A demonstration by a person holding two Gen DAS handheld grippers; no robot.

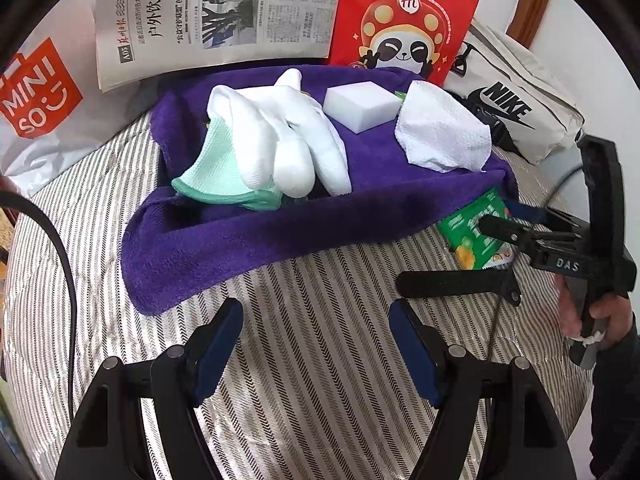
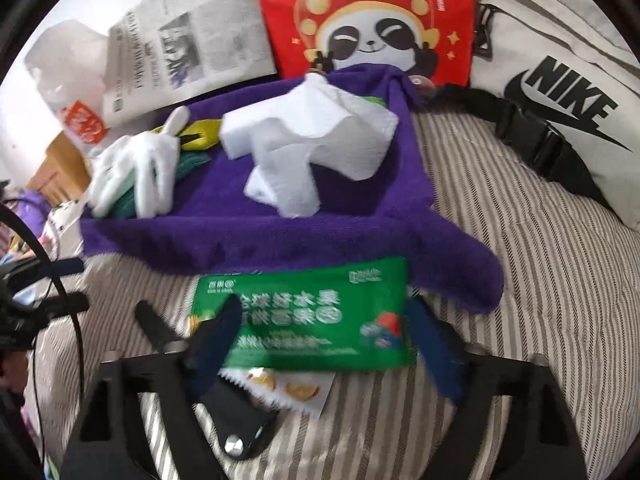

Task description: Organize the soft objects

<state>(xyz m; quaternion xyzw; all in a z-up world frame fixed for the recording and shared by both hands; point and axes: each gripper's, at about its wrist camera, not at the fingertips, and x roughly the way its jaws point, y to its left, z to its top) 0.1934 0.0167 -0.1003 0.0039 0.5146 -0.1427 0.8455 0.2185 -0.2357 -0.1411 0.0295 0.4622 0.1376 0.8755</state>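
The green packet lies sideways between the fingers of the right gripper, jaws wide, not pinching. The left gripper is farther away, wide and empty.

We see our right gripper with jaws spread around a green packet on the striped bedding. Beyond it, a purple towel carries white gloves, a sponge and a white cloth.
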